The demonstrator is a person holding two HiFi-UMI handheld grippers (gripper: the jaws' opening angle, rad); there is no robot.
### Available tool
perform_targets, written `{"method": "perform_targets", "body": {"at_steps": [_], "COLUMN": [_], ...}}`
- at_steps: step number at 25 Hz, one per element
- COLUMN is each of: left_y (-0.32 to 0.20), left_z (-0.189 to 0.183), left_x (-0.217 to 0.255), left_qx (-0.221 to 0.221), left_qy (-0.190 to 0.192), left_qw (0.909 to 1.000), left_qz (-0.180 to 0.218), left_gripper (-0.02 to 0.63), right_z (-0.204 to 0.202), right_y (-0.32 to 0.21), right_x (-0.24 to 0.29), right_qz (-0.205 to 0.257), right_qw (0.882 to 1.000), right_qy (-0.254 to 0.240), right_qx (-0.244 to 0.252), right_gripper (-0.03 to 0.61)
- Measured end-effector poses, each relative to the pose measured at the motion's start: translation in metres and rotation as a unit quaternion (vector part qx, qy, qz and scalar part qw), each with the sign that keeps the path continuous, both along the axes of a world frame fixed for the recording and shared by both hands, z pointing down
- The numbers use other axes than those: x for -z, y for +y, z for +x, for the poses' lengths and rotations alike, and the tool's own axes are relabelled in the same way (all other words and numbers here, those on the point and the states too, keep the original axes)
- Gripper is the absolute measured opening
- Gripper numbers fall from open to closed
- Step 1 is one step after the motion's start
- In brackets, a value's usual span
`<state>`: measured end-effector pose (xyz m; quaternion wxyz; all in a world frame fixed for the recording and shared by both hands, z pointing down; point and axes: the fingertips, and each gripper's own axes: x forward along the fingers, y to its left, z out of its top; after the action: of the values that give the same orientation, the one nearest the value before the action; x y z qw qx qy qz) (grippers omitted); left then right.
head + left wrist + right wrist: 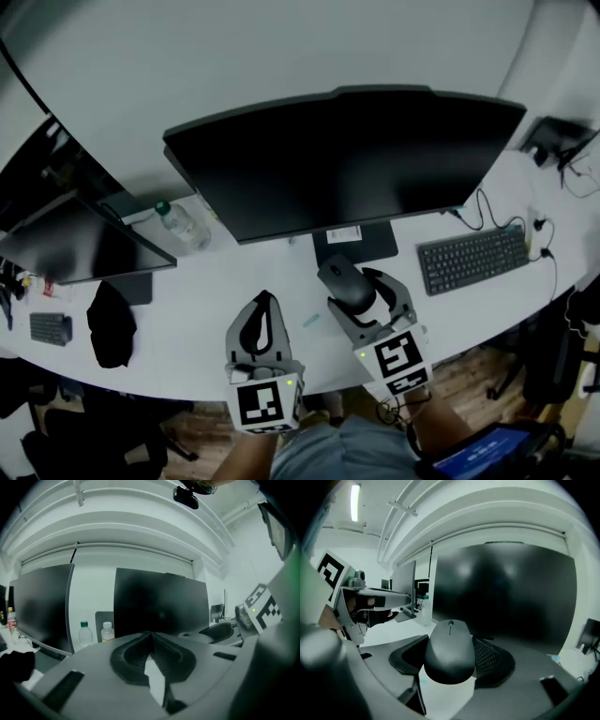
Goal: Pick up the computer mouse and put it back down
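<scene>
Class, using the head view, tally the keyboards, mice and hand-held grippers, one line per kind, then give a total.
Keyboards: 2 (right keyboard, left keyboard)
Mouse: 1
Hand-held grippers: 2 (left hand-held gripper, right hand-held gripper)
Total: 5

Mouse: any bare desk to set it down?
The mouse is clamped in the right gripper. Bare desk: the wide patch between the left gripper and the black cloth; the strip from the bottle to the monitor stand; a narrower gap before the keyboard. Crowded: cables at the far right.
</scene>
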<state>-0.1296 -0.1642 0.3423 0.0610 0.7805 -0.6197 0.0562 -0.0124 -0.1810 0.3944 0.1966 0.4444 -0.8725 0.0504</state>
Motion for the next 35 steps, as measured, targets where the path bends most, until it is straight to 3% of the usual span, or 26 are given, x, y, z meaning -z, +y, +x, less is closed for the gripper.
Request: {"method": "perform_targets", "body": {"at_steps": [7, 13, 21, 35], "left_y": [-0.004, -0.006, -0.004, -0.001], "left_z": [0.002, 0.011, 0.025, 0.057], "left_x": [0.040, 0.061, 0.064, 0.051], "left_qx": [-0.013, -0.027, -0.048, -0.078], "left_qy": [-0.008, -0.007, -0.006, -0.011], "left_qw": [0.9983, 0.9959, 0.9944, 0.9946], "left_qz": [0.056, 0.086, 0.095, 0.069], "left_gripper": [0.005, 0.005, 0.005, 0.005], "right_z": [0.016, 0.033, 0.049, 0.074], "right_y": [0.003, 0.007, 0.015, 0.023], "right_x": [0.061, 0.085, 0.089, 0.066], "right_qz": [0.068, 0.097, 0.103, 0.073], "right_qw": [0.997, 0.994, 0.992, 0.993], "right_qy": [0.000, 0.004, 0.008, 0.007], "right_qx": [-0.024, -0.049, -0.072, -0.092], "right_gripper": [0.302, 0.302, 0.302, 0.302]}}
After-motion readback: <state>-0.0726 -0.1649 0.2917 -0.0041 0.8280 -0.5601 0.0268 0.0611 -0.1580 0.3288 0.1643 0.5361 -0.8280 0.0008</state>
